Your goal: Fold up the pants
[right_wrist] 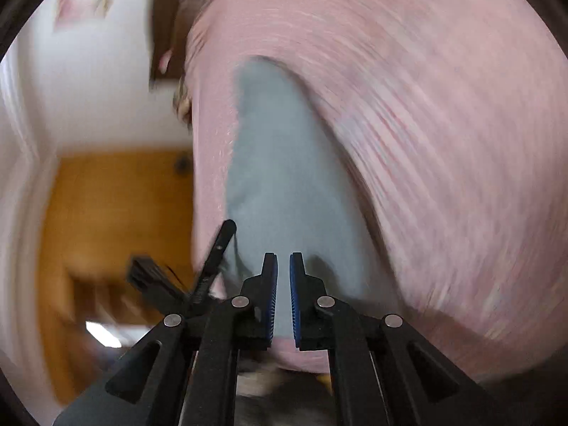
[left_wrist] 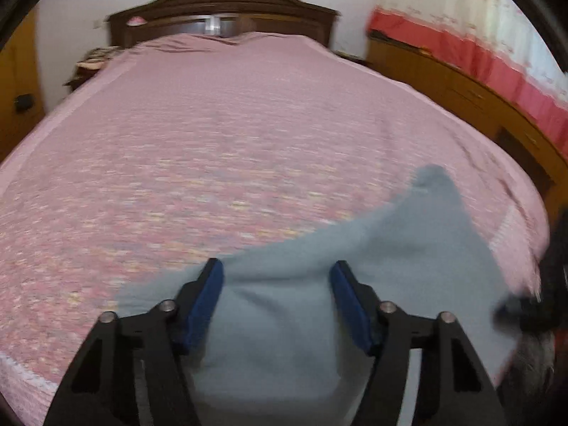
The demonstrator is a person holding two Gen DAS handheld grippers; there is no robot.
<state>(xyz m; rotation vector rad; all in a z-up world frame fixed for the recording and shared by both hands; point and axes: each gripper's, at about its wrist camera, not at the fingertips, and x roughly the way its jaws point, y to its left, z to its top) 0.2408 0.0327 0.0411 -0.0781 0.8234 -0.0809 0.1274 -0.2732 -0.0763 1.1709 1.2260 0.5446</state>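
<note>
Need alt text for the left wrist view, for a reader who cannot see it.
The open left gripper hovers over grey-blue pants spread on a pink patterned bedspread, blue pads either side of the fabric. A dark wooden headboard stands at the far end; the picture is motion-blurred.

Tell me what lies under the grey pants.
Under the grey pants lies the pink bedspread; whatever they cover there is hidden.

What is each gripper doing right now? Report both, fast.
Left gripper: open, jaws wide over the grey-blue fabric pants, not gripping.
Right gripper: nearly closed; whether it pinches the pants cannot be told.
</note>
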